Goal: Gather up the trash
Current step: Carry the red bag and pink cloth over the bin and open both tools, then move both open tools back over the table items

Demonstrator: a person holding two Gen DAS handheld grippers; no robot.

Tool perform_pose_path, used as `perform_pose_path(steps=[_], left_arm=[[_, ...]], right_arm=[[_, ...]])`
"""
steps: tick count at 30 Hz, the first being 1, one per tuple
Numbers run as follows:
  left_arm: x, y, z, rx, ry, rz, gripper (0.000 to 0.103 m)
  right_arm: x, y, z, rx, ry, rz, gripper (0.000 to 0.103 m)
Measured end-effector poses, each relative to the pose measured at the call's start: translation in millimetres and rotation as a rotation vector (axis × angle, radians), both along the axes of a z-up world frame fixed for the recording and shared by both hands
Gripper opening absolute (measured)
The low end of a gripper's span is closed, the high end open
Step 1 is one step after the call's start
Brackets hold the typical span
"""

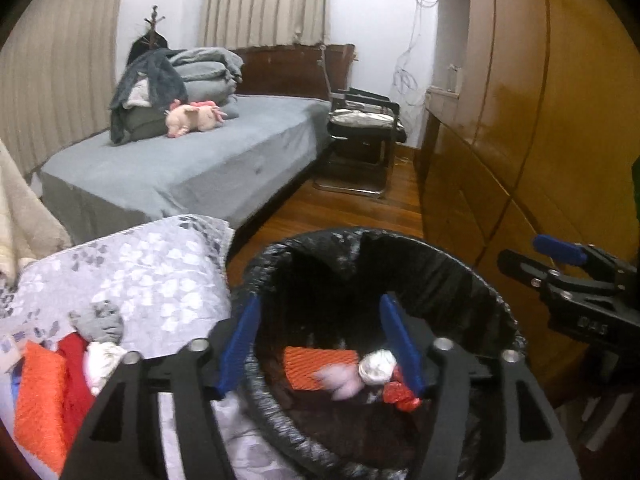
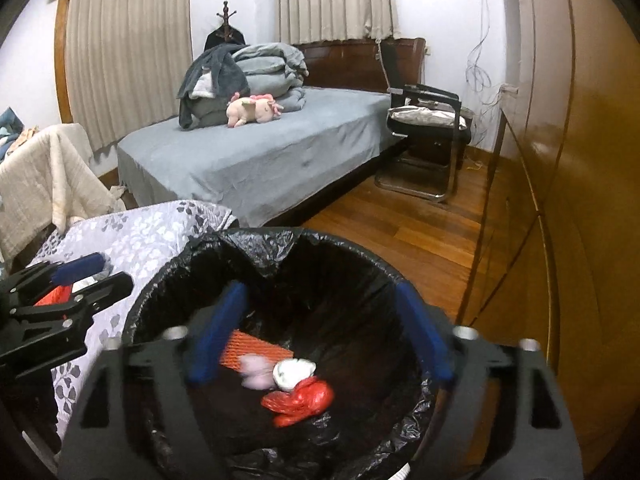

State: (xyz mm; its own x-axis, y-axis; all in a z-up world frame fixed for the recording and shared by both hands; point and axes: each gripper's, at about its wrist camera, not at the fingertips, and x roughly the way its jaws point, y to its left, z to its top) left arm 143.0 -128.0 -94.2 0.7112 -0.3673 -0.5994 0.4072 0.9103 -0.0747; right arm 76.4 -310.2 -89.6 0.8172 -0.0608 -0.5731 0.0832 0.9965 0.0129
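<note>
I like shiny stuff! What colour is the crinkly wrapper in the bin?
Red wrapper, clearest in the right wrist view.

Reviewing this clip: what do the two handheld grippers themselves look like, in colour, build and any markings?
Both are alike: the left gripper and right gripper have matte black frames with cut-out slots, silver round bolt heads at the pivots, and flat blue ribbed finger pads. In the left wrist view, the right gripper's side shows raised lettering, too blurred to read. No cables, hands or sleeves are visible.

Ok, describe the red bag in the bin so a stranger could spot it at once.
Find the black-lined bin beside the floral-covered table. At its bottom lies a small heap of trash, and the red bag is nearest the camera. It is crumpled, shiny plastic, unlike the white wad and flat orange mesh behind it.
</note>
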Motion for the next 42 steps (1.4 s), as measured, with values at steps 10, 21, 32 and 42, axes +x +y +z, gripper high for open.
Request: perform_pose_path(steps=[10, 21, 32, 42], left_arm=[[-21.2, 52.2, 19.1, -0.007, -0.057, 0.124, 0.092], [-42.1, 131.2, 26.7, 0.028, -0.112, 0.297, 0.093], [-46.4, 210.4, 19.3, 0.045, -0.111, 0.486, 0.093], [-44.1, 252.5, -5.5, 0.071, -0.075, 0.581, 0.092]], right_arm=[[-4.4, 27.7, 21.5, 0.039, -0.051, 0.049, 0.096], [14.2, 92.7, 25.9, 0.042, -0.055, 0.164, 0.096], [39.7, 170.8, 22.1, 0.030, -0.054, 0.308, 0.096], [63.5, 234.0, -3.1, 0.029, -0.019, 0.398, 0.096]])
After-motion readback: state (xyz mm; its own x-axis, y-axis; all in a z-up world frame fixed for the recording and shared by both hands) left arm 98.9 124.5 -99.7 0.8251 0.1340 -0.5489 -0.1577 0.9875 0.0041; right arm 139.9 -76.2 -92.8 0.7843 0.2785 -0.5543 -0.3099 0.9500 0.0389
